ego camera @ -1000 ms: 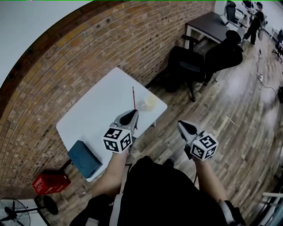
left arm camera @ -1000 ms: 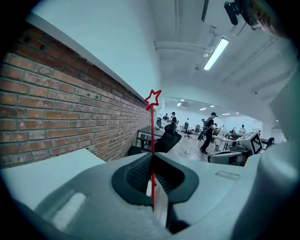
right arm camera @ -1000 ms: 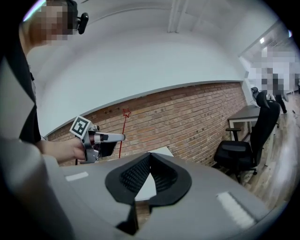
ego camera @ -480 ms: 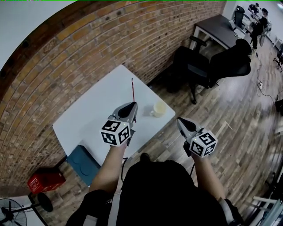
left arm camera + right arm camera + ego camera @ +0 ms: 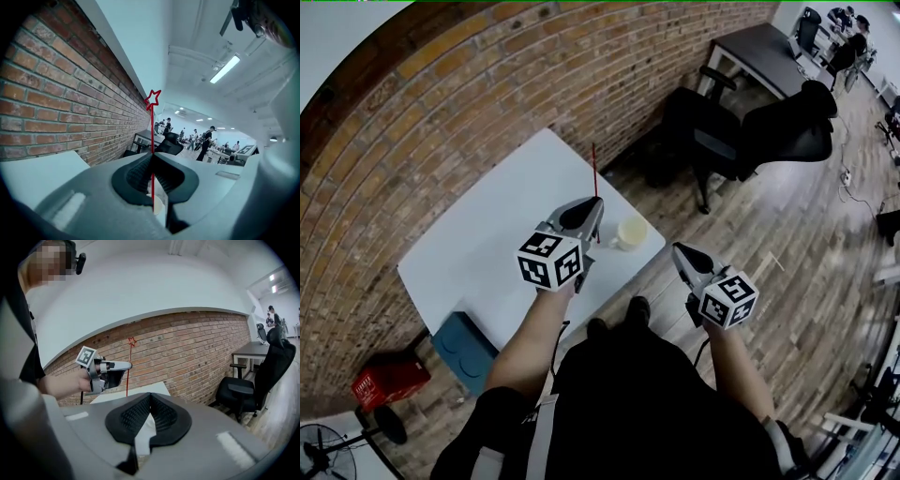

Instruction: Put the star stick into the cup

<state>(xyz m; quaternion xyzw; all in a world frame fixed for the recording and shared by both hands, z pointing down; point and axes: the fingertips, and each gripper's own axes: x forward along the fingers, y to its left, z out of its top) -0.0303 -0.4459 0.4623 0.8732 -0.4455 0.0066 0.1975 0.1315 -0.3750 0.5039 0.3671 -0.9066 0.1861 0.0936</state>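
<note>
My left gripper [image 5: 592, 209] is shut on a thin red star stick [image 5: 595, 184], which stands upright out of its jaws over the right part of the white table [image 5: 487, 239]. In the left gripper view the stick [image 5: 152, 136] runs straight up between the closed pads, its outlined star [image 5: 153, 99] at the top. A cream cup [image 5: 631, 232] sits near the table's right corner, just right of the left gripper's tips. Off the table's edge, my right gripper [image 5: 680, 251] hangs over the wood floor; its jaws [image 5: 150, 395] are shut and hold nothing.
A brick wall [image 5: 459, 103] runs behind the table. Beside the table's near left corner is a blue box [image 5: 464, 342], with a red case [image 5: 375, 382] and a fan [image 5: 319, 452] beyond it. Black office chairs [image 5: 750, 131] and a dark desk [image 5: 759, 47] stand to the right.
Both grippers have moved forward toward the table. The left one, still holding the stick, now reaches over the tabletop close to the cup; the right one has kept alongside it.
</note>
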